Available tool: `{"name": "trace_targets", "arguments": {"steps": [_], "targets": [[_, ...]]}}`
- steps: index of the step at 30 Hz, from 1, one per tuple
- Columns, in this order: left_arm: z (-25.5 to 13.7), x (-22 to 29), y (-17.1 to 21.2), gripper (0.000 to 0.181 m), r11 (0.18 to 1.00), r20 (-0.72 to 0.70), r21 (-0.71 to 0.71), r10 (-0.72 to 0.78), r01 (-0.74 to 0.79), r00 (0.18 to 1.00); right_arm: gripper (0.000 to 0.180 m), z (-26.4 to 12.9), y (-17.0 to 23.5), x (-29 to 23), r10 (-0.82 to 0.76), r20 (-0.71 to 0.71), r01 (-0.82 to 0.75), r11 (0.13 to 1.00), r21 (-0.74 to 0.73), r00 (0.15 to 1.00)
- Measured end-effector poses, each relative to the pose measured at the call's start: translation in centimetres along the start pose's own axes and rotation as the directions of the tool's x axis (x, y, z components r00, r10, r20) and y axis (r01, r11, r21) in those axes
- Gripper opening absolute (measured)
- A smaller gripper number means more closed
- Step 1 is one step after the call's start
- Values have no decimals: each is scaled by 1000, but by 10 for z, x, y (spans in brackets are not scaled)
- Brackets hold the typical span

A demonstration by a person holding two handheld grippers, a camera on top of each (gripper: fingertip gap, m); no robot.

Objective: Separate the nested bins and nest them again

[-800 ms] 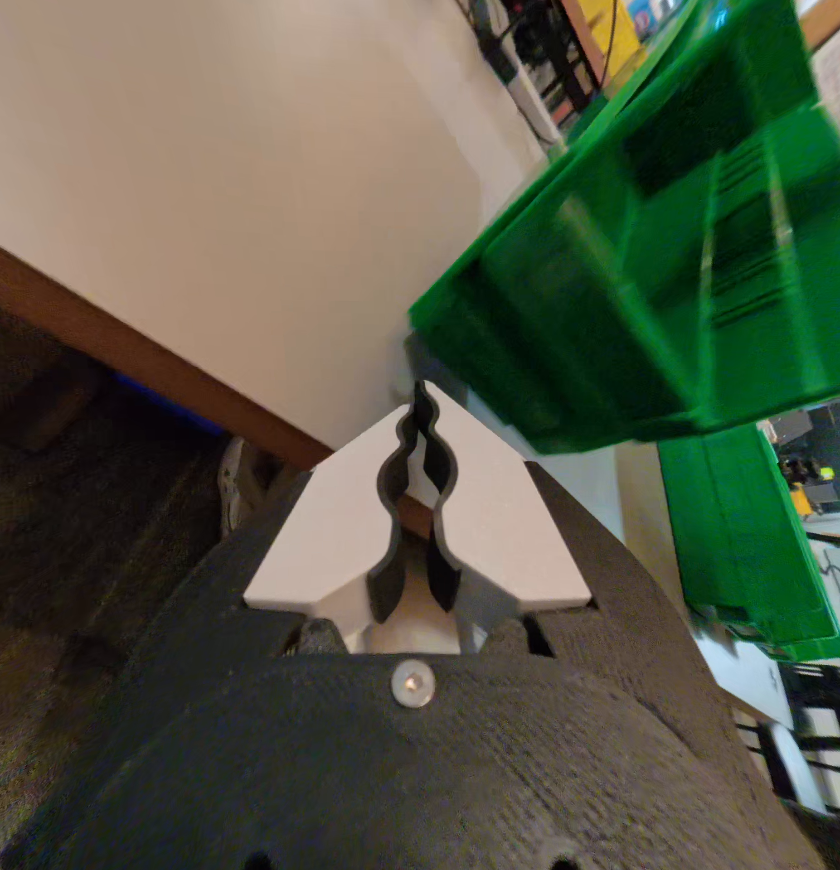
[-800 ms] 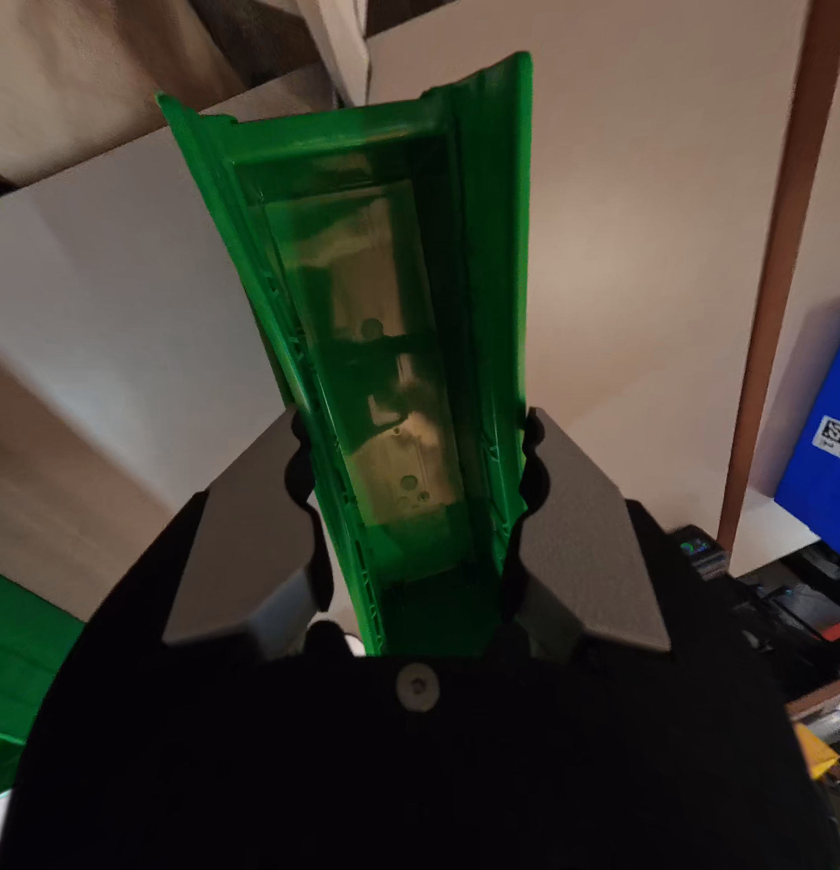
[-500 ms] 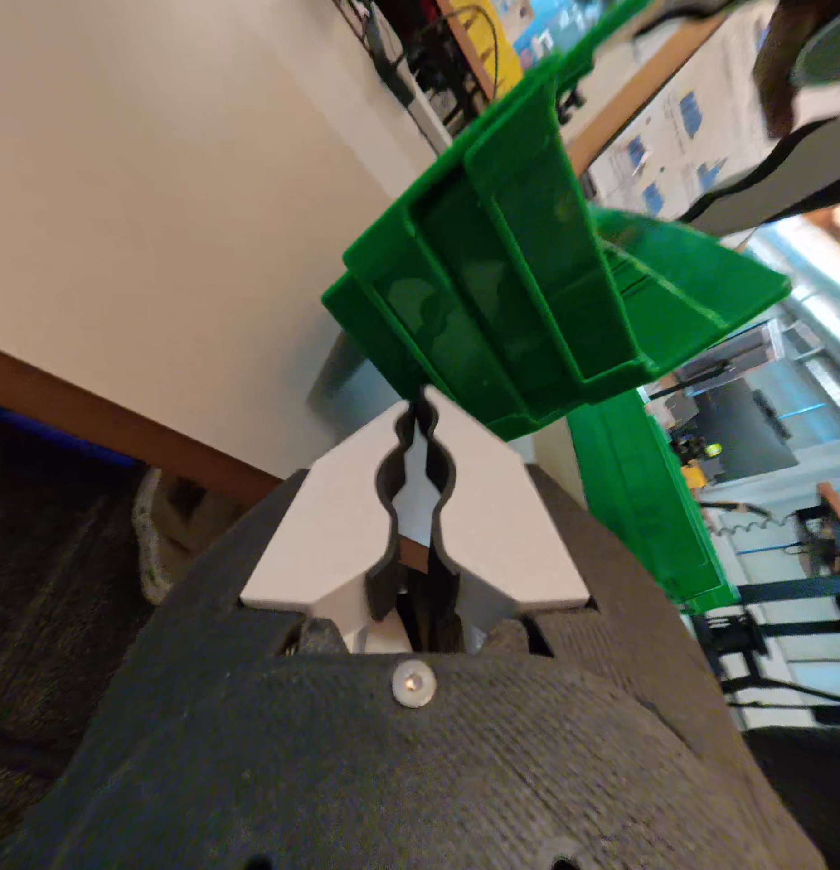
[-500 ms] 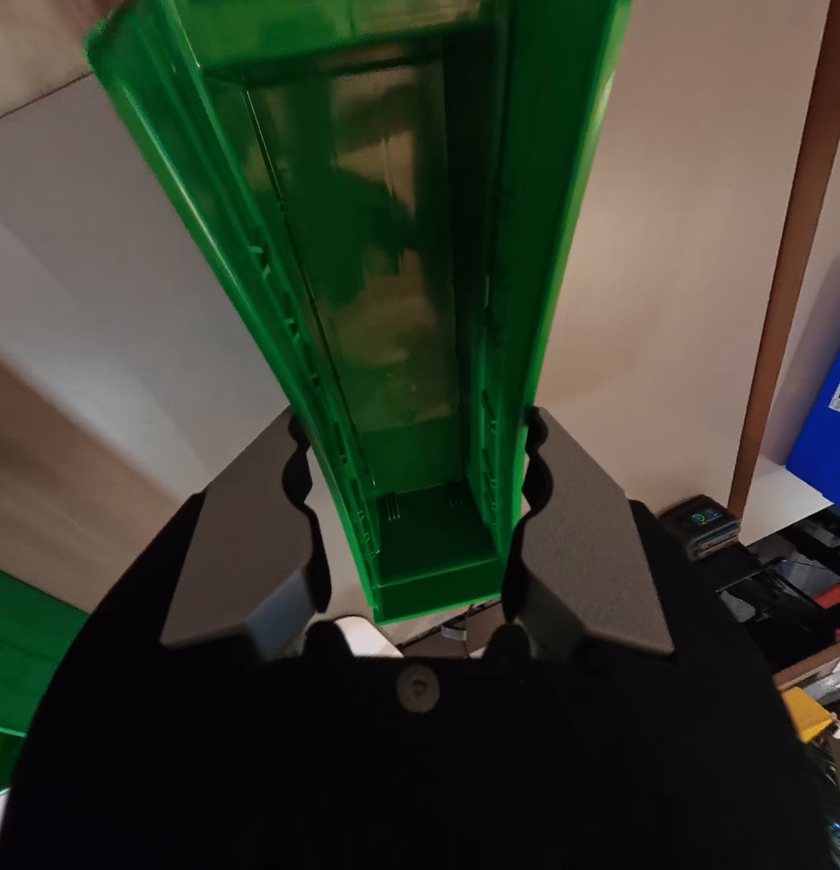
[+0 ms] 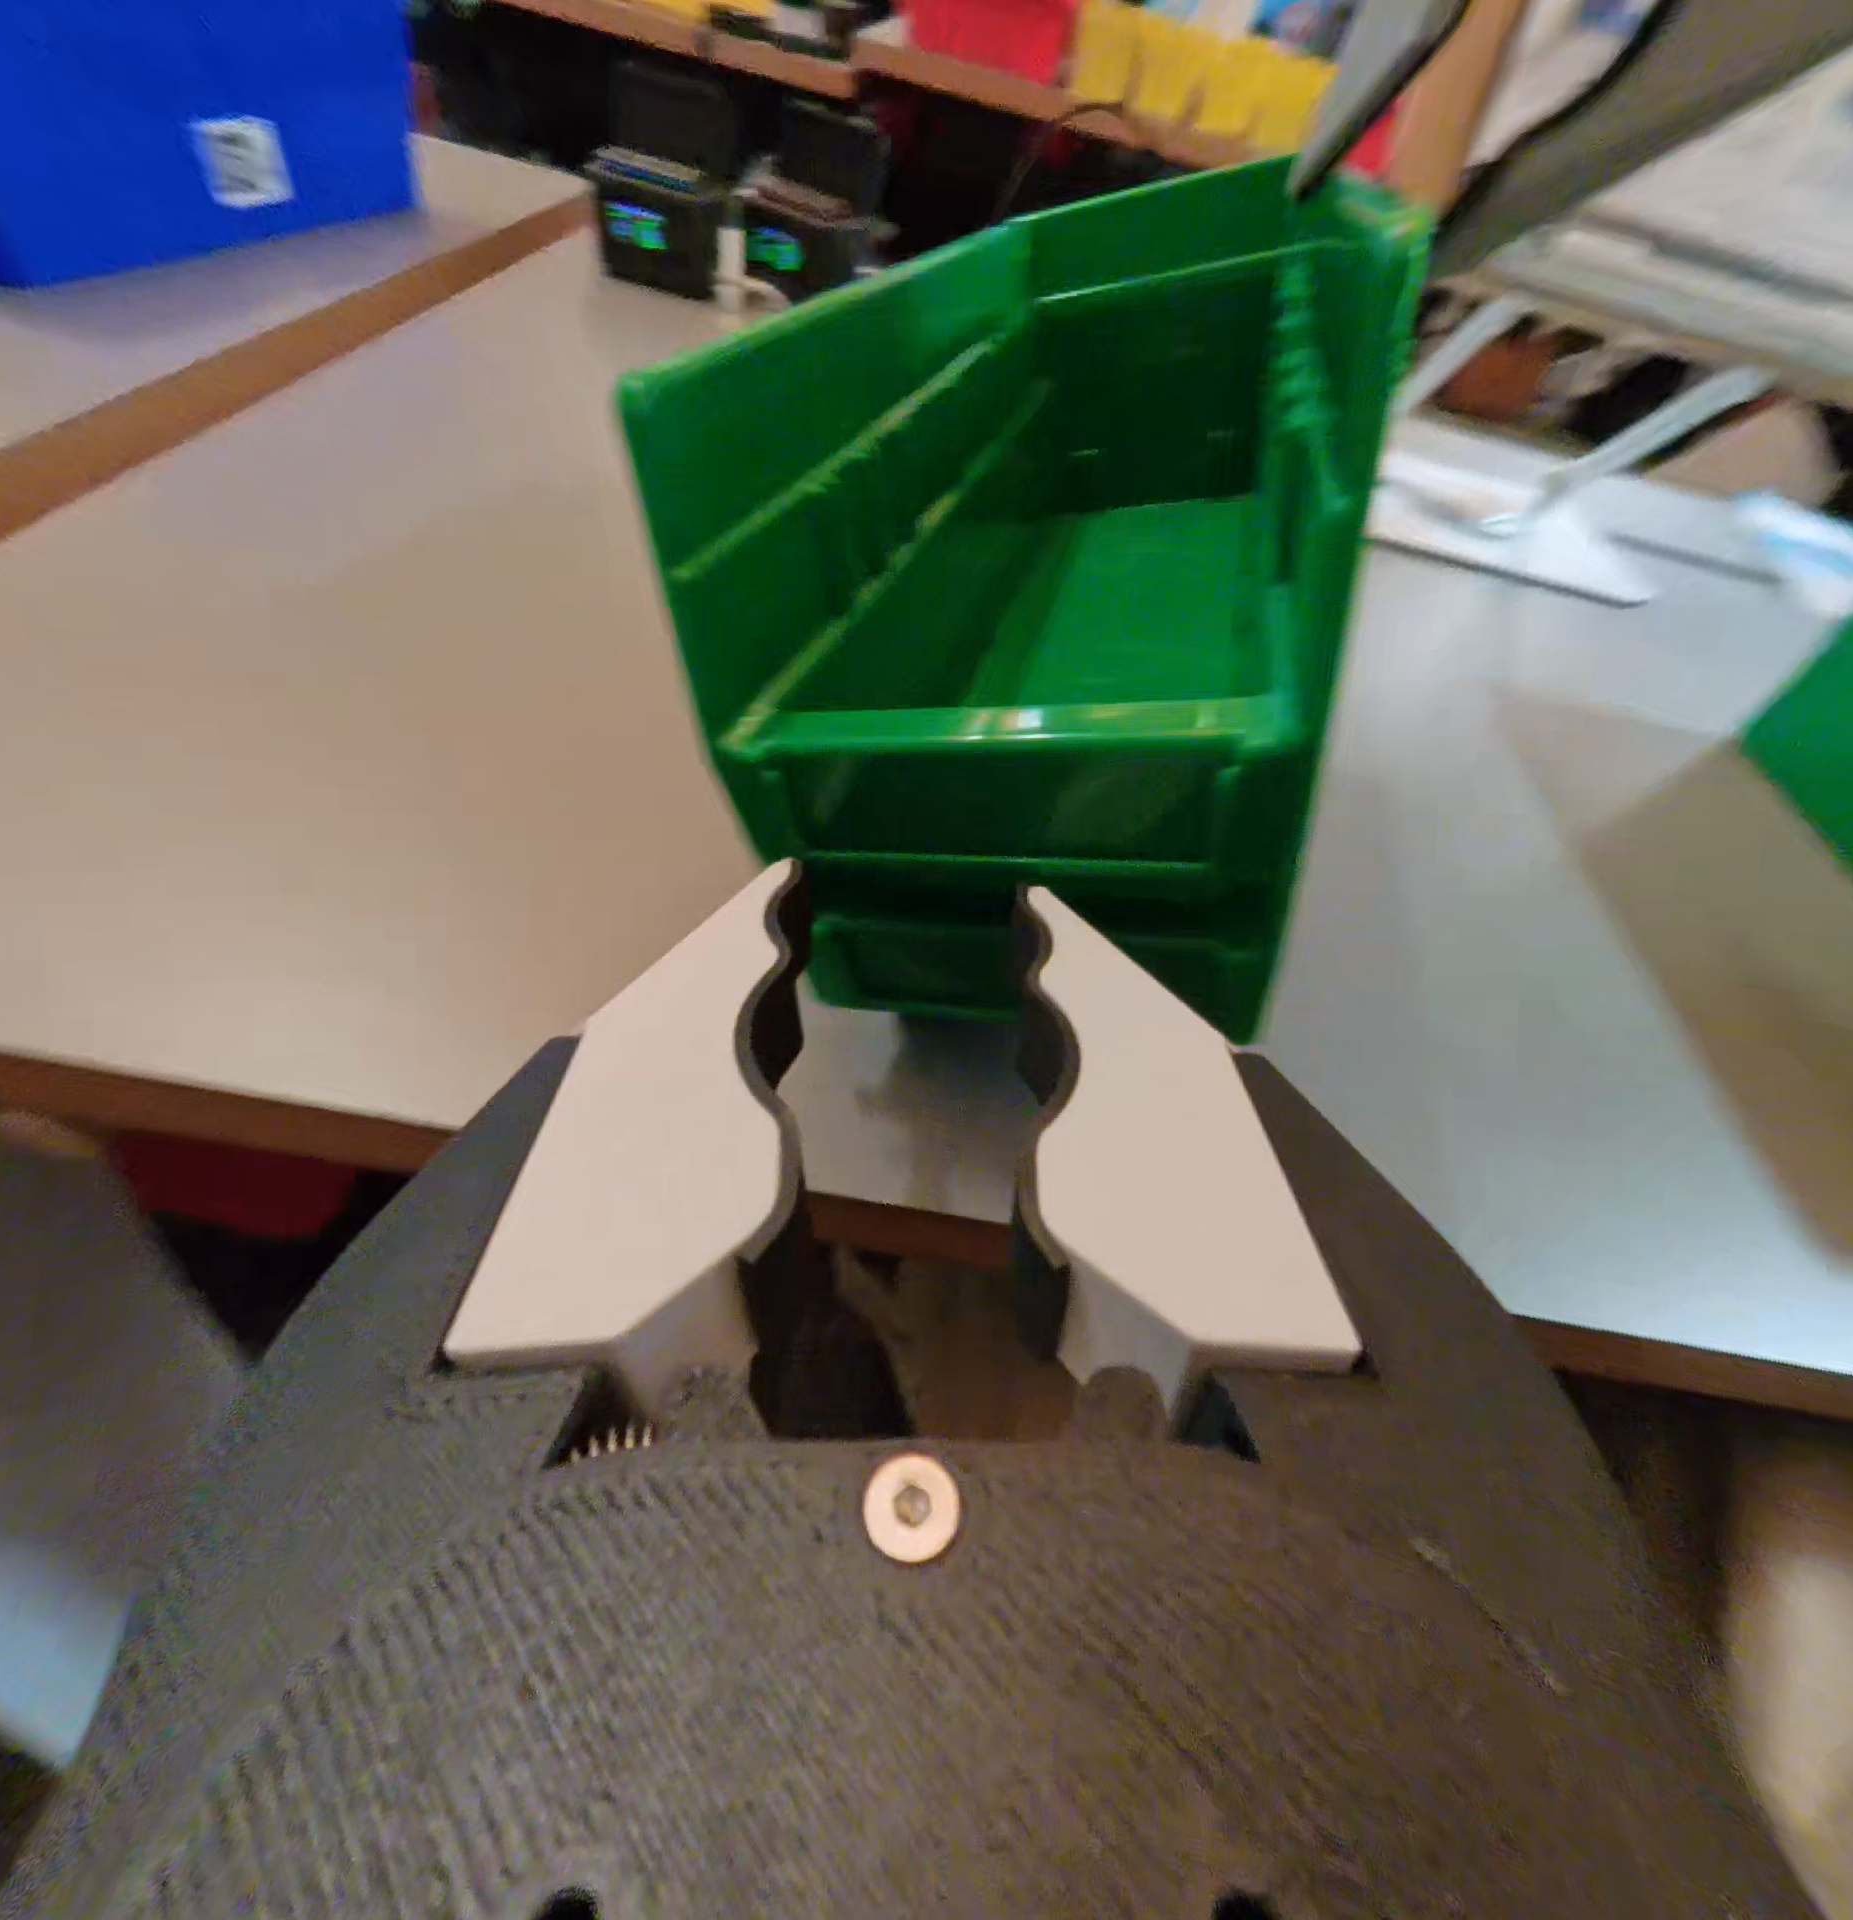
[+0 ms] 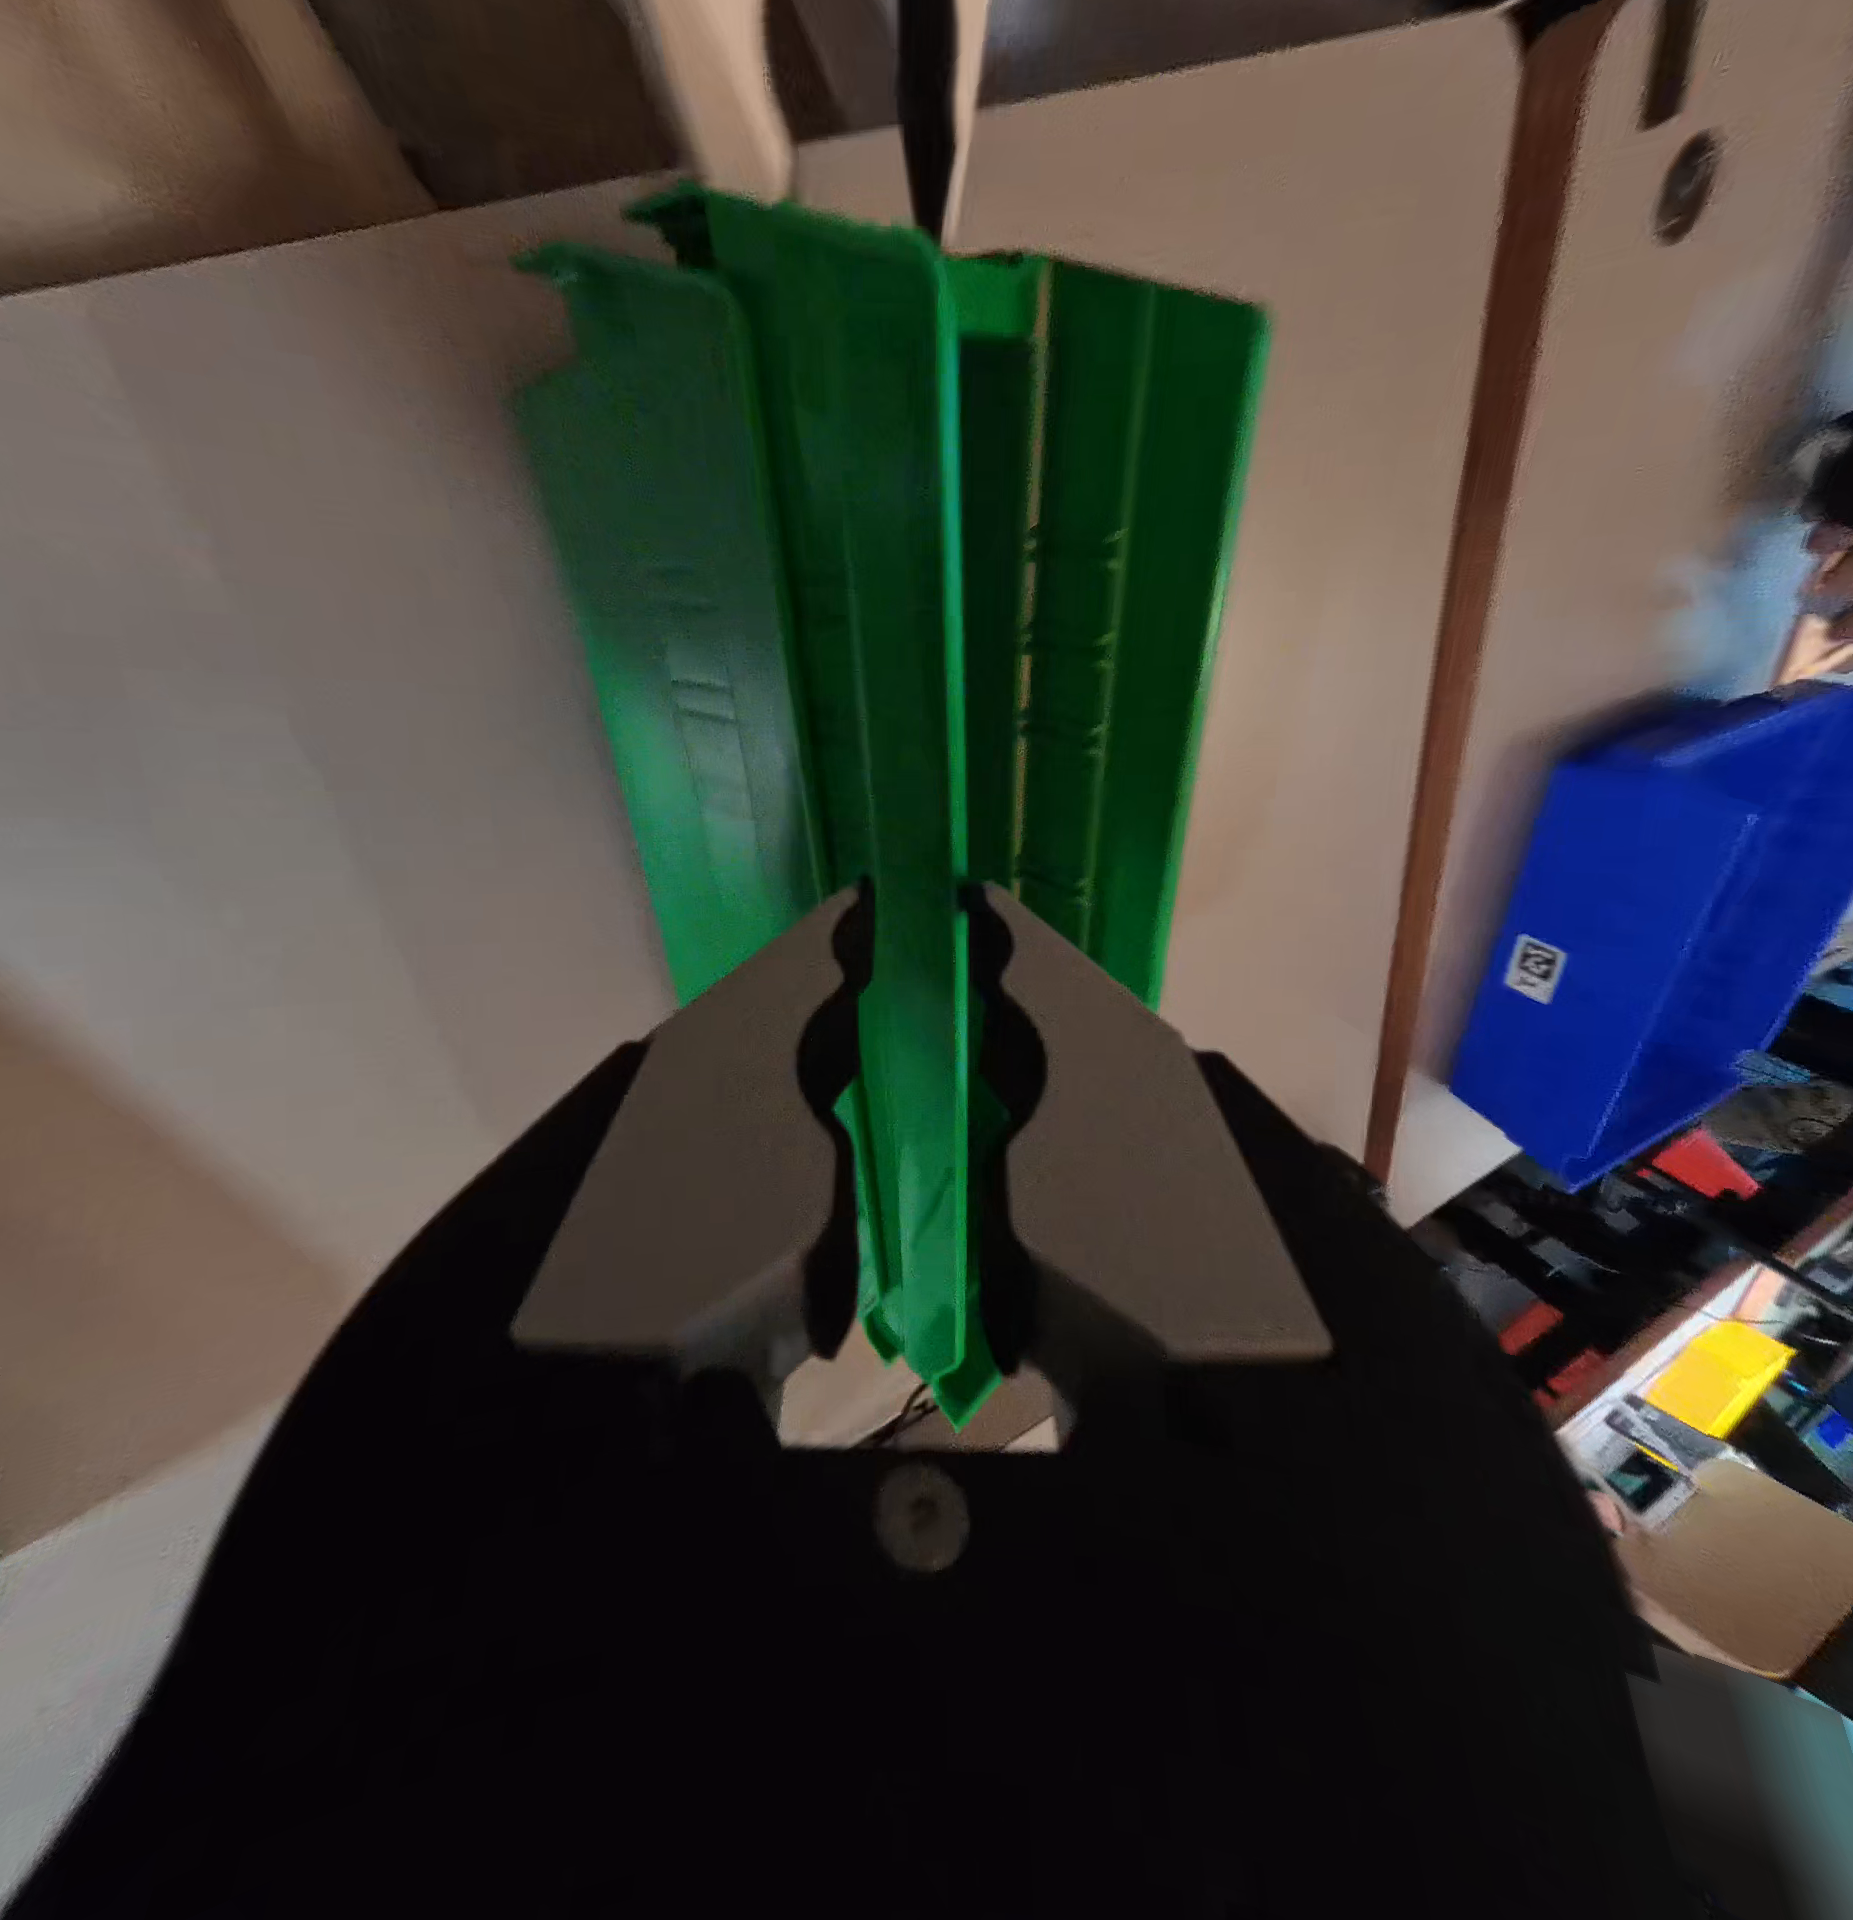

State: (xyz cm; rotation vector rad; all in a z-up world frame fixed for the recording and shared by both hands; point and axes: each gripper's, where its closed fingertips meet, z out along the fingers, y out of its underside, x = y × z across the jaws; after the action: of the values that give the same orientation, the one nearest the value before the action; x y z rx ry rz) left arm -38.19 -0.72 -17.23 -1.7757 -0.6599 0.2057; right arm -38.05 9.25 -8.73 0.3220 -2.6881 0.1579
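Two green bins [image 5: 1005, 727] stand nested on the grey table [image 5: 330, 675], the inner one tilted up at the back. My left gripper [image 5: 911, 914] is open and empty, its fingertips just in front of the lower bin's front lip [image 5: 901, 961]. My right gripper [image 6: 917, 904] is shut on a long green wall of the bin [image 6: 911, 1091]; the outer bin [image 6: 673, 623] shows beside it. The right gripper also shows in the left wrist view [image 5: 1358, 104], at the bins' far end.
Another green bin [image 5: 1826, 748] sits at the right edge of the table. A blue bin [image 6: 1680, 914] stands on a neighbouring table, also in the left wrist view [image 5: 174, 135]. Small black devices [image 5: 652, 234] sit at the far edge. The table's near edge [image 5: 278, 1112] is close below my left gripper.
My left gripper has swung to face the bins and opened. The bin carried in the air now sits in the other bin, and my right jaws have closed from its full width onto one wall.
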Motion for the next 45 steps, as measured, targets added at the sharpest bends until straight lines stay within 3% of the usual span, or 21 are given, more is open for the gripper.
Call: {"name": "trace_targets", "arguments": {"steps": [1, 6, 11, 17, 20, 25, 34, 36, 39, 42, 45], "targets": [[0, 7, -3, 50, 1000, -66, 16, -23, 24, 998, 16, -5, -3, 5, 16, -16, -16, 1000, 21, 1000], [3, 3, 4, 44, 995, -111, -35, -97, 94, 989, 30, -11, -8, 10, 75, -24, -74, 997, 38, 997], [7, 7, 9, 41, 996, -110, -68, -73, 65, 991, 48, -10, -10, -8, 138, 37, -139, 990, 37, 990], [12, 2, 9, 52, 999, -85, -51, 13, -18, 996, 49, -9, -28, -43, 191, 129, -201, 977, 67, 973], [14, 8, 13, 53, 996, -120, -88, -23, 13, 993, 42, -2, -30, -55, 197, 175, -208, 977, 43, 965], [14, 14, 13, 54, 994, -95, -76, 71, -78, 993, 4, 10, -24, -59, 190, 205, -194, 981, -1, 960], [13, 23, 15, 52, 994, -113, -89, 53, -63, 992, 2, 10, -24, -52, 189, 170, -192, 981, 5, 967], [9, 35, 19, 59, 987, -163, -95, 113, -130, 980, 3, 8, -23, -51, 191, 162, -194, 981, 6, 968], [-3, 43, 20, 31, 946, -191, -62, 302, -318, 934, 3, 6, -21, -54, 180, 158, -183, 983, 5, 971], [-12, 46, 24, 11, 848, -191, -28, 515, -529, 836, 3, 5, -21, -57, 176, 156, -179, 984, 9, 972], [-12, 53, 28, 30, 746, -166, 12, 659, -666, 734, 3, 4, -21, -58, 172, 157, -177, 984, 14, 972]]}}
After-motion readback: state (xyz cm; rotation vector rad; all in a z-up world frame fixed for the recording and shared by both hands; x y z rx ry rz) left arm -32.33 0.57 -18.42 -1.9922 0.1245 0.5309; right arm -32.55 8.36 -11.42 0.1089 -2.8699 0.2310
